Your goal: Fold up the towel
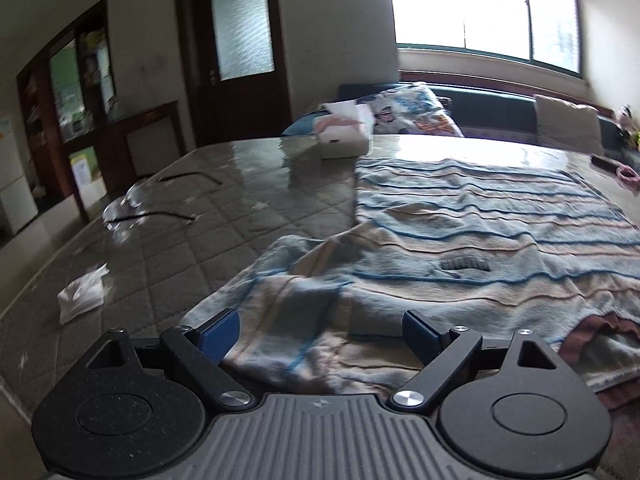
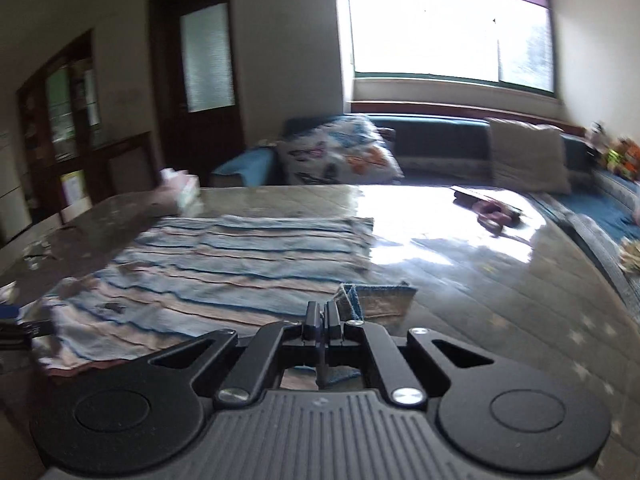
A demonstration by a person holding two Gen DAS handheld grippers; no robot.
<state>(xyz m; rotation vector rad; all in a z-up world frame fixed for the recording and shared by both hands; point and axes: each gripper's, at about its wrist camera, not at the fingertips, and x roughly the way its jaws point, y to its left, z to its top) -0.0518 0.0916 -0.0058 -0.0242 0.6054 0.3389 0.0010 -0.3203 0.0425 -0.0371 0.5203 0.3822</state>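
A blue, beige and pink striped towel (image 1: 480, 232) lies spread on a glossy quilted table (image 1: 224, 200), its near left corner rumpled and folded over. My left gripper (image 1: 320, 330) is open, its blue-padded fingers (image 1: 220, 334) straddling that rumpled corner without closing on it. In the right wrist view the same towel (image 2: 224, 264) stretches away to the left. My right gripper (image 2: 322, 314) is shut on the towel's near right corner (image 2: 376, 298), and a bit of cloth shows between and behind the fingers.
A tissue box (image 1: 344, 134) stands at the table's far side. Eyeglasses (image 1: 152, 204) and a crumpled tissue (image 1: 82, 294) lie at the left. A dark object and pink item (image 2: 492, 210) rest at the far right. Behind are a sofa with cushions (image 2: 336, 156), a door and a window.
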